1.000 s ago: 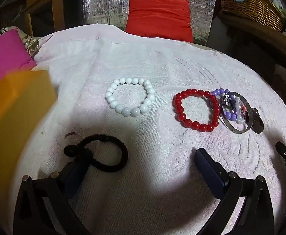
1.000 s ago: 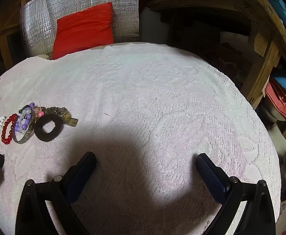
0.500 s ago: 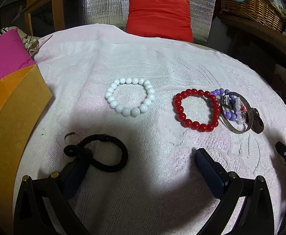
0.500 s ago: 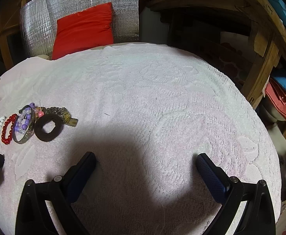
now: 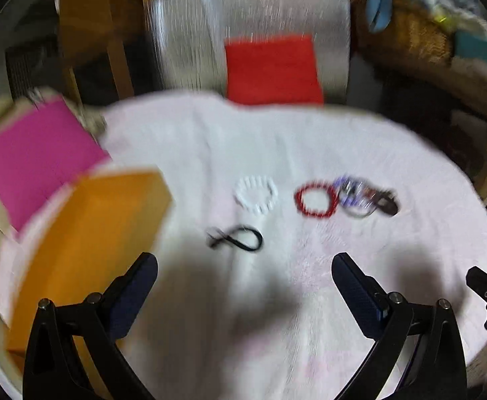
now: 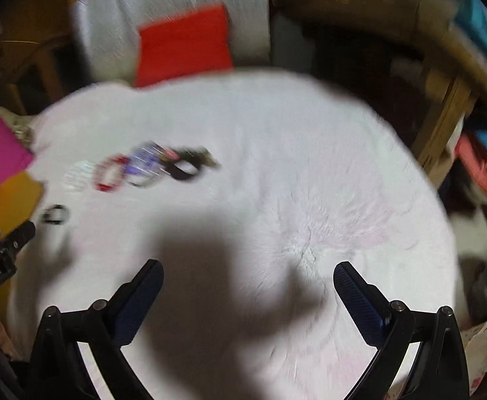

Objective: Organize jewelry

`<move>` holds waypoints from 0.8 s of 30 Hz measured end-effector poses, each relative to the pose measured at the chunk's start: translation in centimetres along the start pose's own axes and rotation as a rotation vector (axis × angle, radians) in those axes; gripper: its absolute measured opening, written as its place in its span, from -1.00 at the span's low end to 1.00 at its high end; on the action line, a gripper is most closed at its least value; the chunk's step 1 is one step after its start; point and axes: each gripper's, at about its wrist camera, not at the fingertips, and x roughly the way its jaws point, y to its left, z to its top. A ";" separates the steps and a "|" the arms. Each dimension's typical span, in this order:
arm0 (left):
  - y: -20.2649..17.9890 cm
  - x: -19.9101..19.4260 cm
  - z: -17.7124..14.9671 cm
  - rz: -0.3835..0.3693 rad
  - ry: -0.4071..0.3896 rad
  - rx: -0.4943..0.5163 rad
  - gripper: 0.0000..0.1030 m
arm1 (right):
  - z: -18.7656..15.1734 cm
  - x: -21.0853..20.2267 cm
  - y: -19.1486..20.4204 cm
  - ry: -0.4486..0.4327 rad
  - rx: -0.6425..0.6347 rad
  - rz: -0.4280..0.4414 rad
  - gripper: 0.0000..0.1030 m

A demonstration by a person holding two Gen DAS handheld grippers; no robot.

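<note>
Both views are blurred by motion. On the white towel lie a white bead bracelet (image 5: 256, 195), a red bead bracelet (image 5: 316, 200), a tangle of purple beads and a metal bangle (image 5: 353, 196), and a black cord bracelet (image 5: 240, 238). My left gripper (image 5: 243, 270) hangs open well above the towel, short of the black cord bracelet, with nothing between its fingers. In the right wrist view the same pieces sit far left: red bracelet (image 6: 110, 174), a black hair tie (image 6: 183, 168), black cord bracelet (image 6: 55, 215). My right gripper (image 6: 248, 276) is open over bare towel.
An orange box (image 5: 86, 233) and a pink box (image 5: 40, 160) sit at the left edge of the towel (image 5: 277, 140). A red cushion (image 5: 272, 68) leans on silver foil behind. A wicker basket (image 5: 410, 43) and wooden shelves (image 6: 443, 113) stand at right.
Both grippers have risen and pulled back from the towel, so the jewelry looks smaller and farther. The left gripper has left the black cord bracelet lying on the towel.
</note>
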 end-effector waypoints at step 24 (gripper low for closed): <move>4.6 -13.3 -0.4 0.069 -0.154 -0.008 1.00 | -0.8 -12.8 5.9 -0.175 -0.021 0.005 1.00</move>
